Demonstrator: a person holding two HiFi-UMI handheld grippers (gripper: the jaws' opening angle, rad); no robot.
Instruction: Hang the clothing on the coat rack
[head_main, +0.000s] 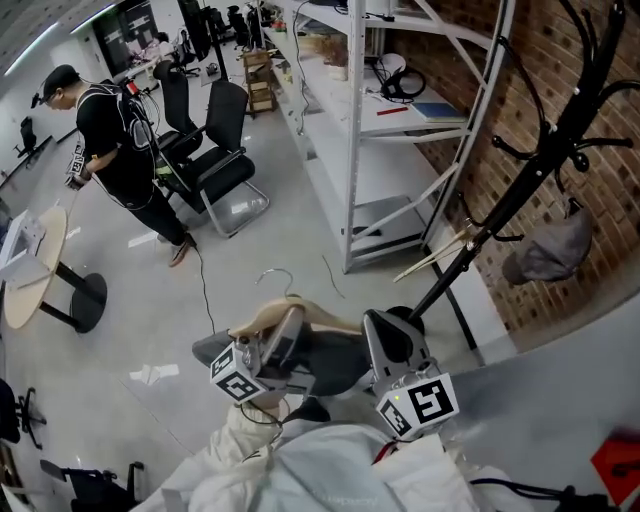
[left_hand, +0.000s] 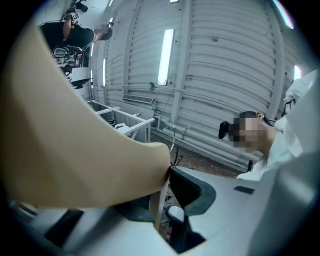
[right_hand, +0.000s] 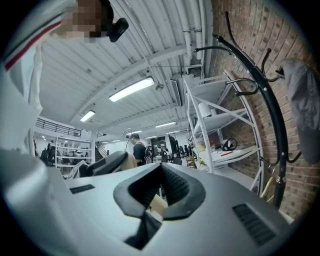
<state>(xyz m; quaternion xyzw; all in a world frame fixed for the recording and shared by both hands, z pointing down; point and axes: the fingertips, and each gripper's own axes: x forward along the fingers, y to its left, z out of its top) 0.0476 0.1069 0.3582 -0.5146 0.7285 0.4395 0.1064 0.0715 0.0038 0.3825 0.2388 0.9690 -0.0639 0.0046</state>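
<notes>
A tan wooden hanger (head_main: 300, 315) with a metal hook (head_main: 272, 275) is held level between both grippers, low in the head view. My left gripper (head_main: 283, 330) is shut on its left arm; in the left gripper view the tan wood (left_hand: 75, 150) fills the left side and presses against the dark pad (left_hand: 192, 192). My right gripper (head_main: 378, 325) is shut on the other end, with a pale sliver of the hanger (right_hand: 156, 204) between its closed pads. The black coat rack (head_main: 545, 150) stands to the right, its curved hooks (right_hand: 265, 95) visible above. White clothing (head_main: 330, 460) lies bunched below the grippers.
A grey garment (head_main: 550, 250) hangs from a low hook of the rack against the brick wall (head_main: 560, 60). White metal shelving (head_main: 400, 130) stands left of the rack. Office chairs (head_main: 215, 165), a person in black (head_main: 120, 150) and a round table (head_main: 35, 280) are farther off.
</notes>
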